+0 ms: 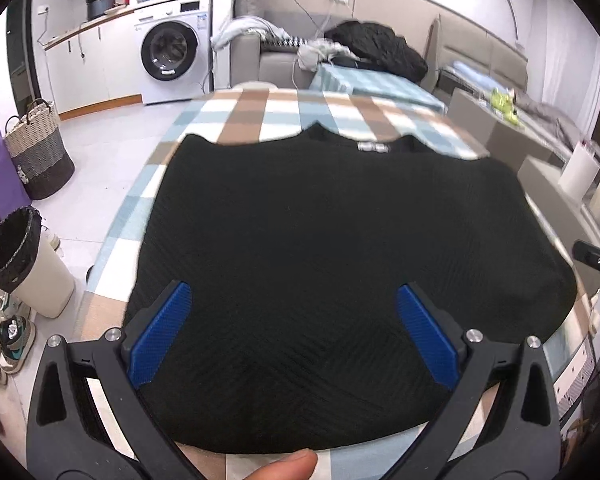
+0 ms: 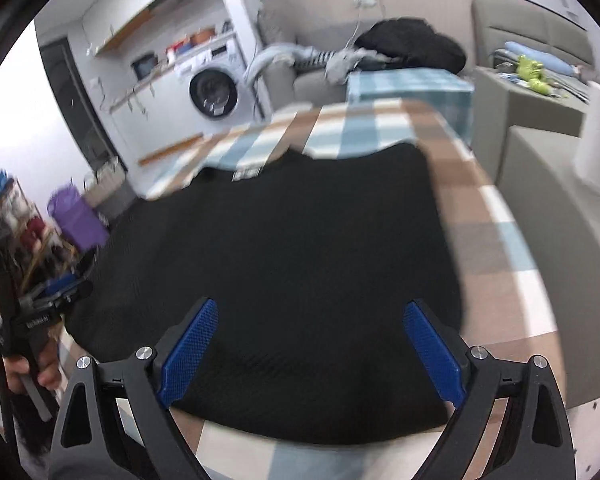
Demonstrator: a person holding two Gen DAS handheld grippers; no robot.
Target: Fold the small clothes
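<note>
Black garment (image 1: pixel 340 248) lies flat on the table (image 1: pixel 244 112), which wears a checked cloth, and covers most of the near half of it. Looks like a knit top w/ ribbed texture, spread as a broad, roughly square-ish slab. Collar and label (image 1: pixel 371 147) sit at the far edge, so the neck points away from the person, hem toward them; long axis probably runs near-to-far, though the width is almost equal, so hard to call.

Progress, as a judgement: sleeves aren't visible at either side, so they may already be tucked in, or it's sleeveless — can't tell. No hem-to-collar fold yet, so most of the folding seems left.

Left gripper (image 1: pixel 294 328) hovers over the near part of the cloth, fingers spread wide, nothing pinched. Right gripper (image 2: pixel 308 344) likewise over the near-right part, fingers wide apart w/ only cloth beneath, not gripped. Right view is blurred.
</note>
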